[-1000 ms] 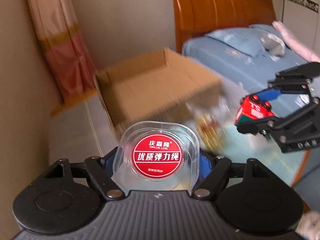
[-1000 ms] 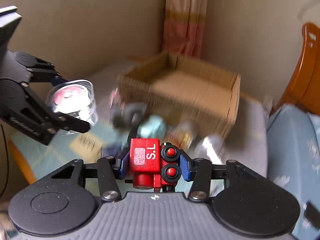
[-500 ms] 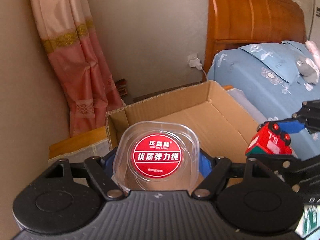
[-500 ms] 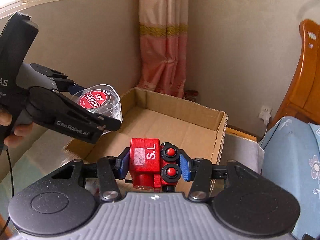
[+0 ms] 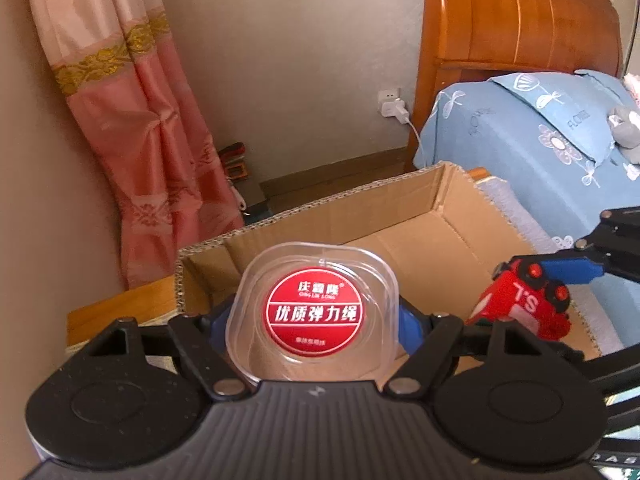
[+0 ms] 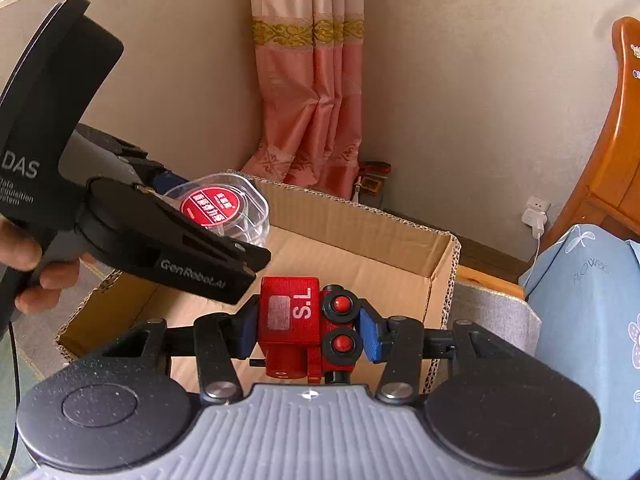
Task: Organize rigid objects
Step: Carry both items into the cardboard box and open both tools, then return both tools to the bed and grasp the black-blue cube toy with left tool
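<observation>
The left wrist view shows the bed (image 5: 532, 148) and its wooden headboard (image 5: 516, 20) at the right, a pink curtain (image 5: 136, 128) at the left, and between them the open cardboard box (image 5: 424, 248), which looks empty where its floor can be seen. The right wrist view shows the same box (image 6: 360, 256) just ahead and below, with a hand (image 6: 36, 268) gripping the handle of the left tongs (image 6: 224, 216).

Both tools hang over the box, the left tongs (image 5: 316, 316) over the near left part, the right tongs (image 6: 306, 330) beside them and a little nearer the right wall. The relation that counts is straight down: each load lies directly above the box floor, so a release, not a reach, seems to be the next step.

The left tongs have just been opening around the clear plastic case (image 5: 312, 312) with its red round label; the case sits between the blue pads, and whether they press it I cannot tell. It looks about to drop first. The right tongs pinch the red toy train (image 6: 304, 328), seen also in the left view (image 5: 524, 304), firmly across its sides, its long axis running crosswise between the 2 pads.
</observation>
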The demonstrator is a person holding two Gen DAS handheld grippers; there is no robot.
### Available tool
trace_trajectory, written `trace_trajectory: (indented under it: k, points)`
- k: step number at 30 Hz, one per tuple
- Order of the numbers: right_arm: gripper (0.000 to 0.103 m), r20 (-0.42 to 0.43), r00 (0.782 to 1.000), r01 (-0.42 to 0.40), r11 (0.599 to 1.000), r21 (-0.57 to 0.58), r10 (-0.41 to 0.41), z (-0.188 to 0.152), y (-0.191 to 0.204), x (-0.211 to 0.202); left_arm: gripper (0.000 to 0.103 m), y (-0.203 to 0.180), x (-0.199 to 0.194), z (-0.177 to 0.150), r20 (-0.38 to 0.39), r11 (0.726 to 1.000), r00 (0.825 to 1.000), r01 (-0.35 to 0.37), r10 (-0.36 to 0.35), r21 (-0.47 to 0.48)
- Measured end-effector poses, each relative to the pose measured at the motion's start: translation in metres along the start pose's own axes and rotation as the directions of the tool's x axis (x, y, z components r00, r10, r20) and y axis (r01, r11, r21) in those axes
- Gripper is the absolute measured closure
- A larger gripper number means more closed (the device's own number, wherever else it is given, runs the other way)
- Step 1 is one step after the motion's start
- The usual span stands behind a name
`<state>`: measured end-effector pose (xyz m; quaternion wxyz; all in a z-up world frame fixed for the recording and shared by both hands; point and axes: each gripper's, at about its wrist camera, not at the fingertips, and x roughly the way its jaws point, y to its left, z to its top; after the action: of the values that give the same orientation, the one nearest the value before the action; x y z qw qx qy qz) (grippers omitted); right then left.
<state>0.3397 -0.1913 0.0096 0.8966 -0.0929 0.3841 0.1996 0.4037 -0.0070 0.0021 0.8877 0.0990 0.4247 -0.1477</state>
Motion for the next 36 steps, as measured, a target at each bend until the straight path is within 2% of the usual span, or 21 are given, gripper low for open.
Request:
trace_trajectory:
  k: [2, 6, 11, 14, 15, 16, 17, 18, 29, 36]
  points:
    - [0.049, -0.003, 1.0, 0.012, 1.0, -0.005, -0.012, 0.001, 0.0, 0.001, 0.012, 0.001, -0.004, 0.001, 0.021, 1.0, 1.0, 0.0, 0.001, -0.017]
    - [0.049, -0.007, 1.0, 0.007, 1.0, 0.002, -0.007, 0.002, 0.0, 0.006, 0.011, 0.002, -0.018, 0.001, 0.045, 1.0, 0.999, 0.017, -0.016, -0.013]
    - [0.049, -0.023, 0.999, 0.029, 1.0, -0.009, -0.029, 0.006, 0.005, 0.014, 0.009, 0.002, -0.035, -0.004, 0.051, 0.999, 0.998, -0.029, 0.028, 0.023]
    - [0.046, -0.016, 0.999, 0.05, 0.999, -0.013, -0.05, 0.007, 0.009, 0.017, 0.009, 0.009, -0.043, -0.007, 0.046, 1.0, 0.999, -0.026, 0.026, 0.014]
    - [0.04, -0.009, 0.998, 0.068, 0.998, -0.011, -0.068, 0.006, 0.011, 0.016, 0.009, 0.011, -0.047, -0.01, 0.047, 1.0, 0.999, -0.028, 0.027, 0.004]
    - [0.017, -0.007, 0.997, 0.078, 0.997, -0.006, -0.078, 0.005, 0.012, 0.014, 0.008, 0.012, -0.05, -0.012, 0.05, 1.0, 0.998, -0.029, 0.029, -0.001]
    - [0.002, 0.007, 0.997, 0.077, 0.997, 0.0, -0.077, 0.003, 0.013, 0.01, 0.007, 0.012, -0.054, -0.014, 0.054, 1.0, 0.998, -0.029, 0.029, 0.0]
    - [0.001, 0.029, 0.997, 0.072, 0.997, 0.003, -0.072, 0.001, 0.014, 0.005, 0.007, 0.012, -0.057, -0.017, 0.059, 1.0, 0.998, -0.031, 0.031, 0.001]
    - [0.001, 0.066, 0.994, 0.089, 0.996, -0.03, -0.087, -0.024, 0.042, -0.063, 0.006, 0.0, -0.112, -0.046, 0.132, 0.999, 0.991, -0.032, 0.032, 0.0]
    - [0.0, 0.092, 0.994, 0.067, 0.997, -0.032, -0.064, -0.057, 0.059, -0.101, 0.005, -0.016, -0.143, -0.073, 0.175, 0.998, 0.984, -0.053, 0.046, 0.04]
